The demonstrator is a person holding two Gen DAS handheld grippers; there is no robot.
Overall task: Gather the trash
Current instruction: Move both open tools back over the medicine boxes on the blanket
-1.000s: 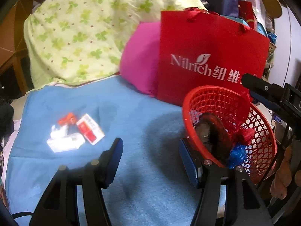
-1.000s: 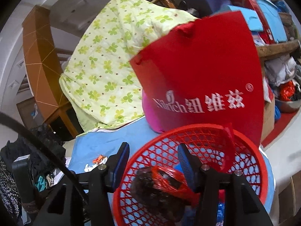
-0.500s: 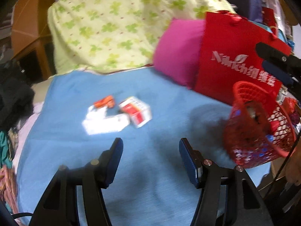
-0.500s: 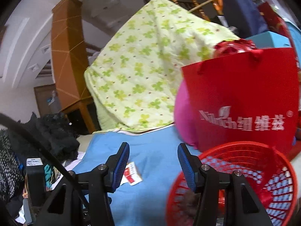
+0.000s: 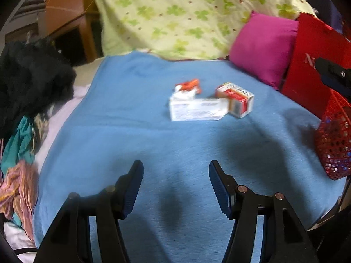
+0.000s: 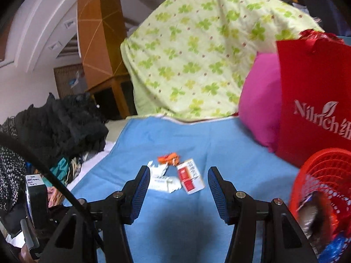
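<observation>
Blue ribbed pads line both grippers, and nothing is held between them. The left gripper is seen with its jaws standing well apart over bare blue blanket, short of the litter. The right gripper is likewise spread and empty, and the litter is framed in the gap beyond its tips; neither tool touches anything, which suits an approach rather than a grip.

Ahead, the trash is gathered in one small heap on the blanket: a white box lying flat, a red and white carton touching its end, and an orange wrapper just behind them. A red basket is set at the right edge of the blanket, near the heap, with some scraps already inside, presumably so that each piece can be dropped in with a short carry. A red bag and a pink cushion are propped behind it.
</observation>
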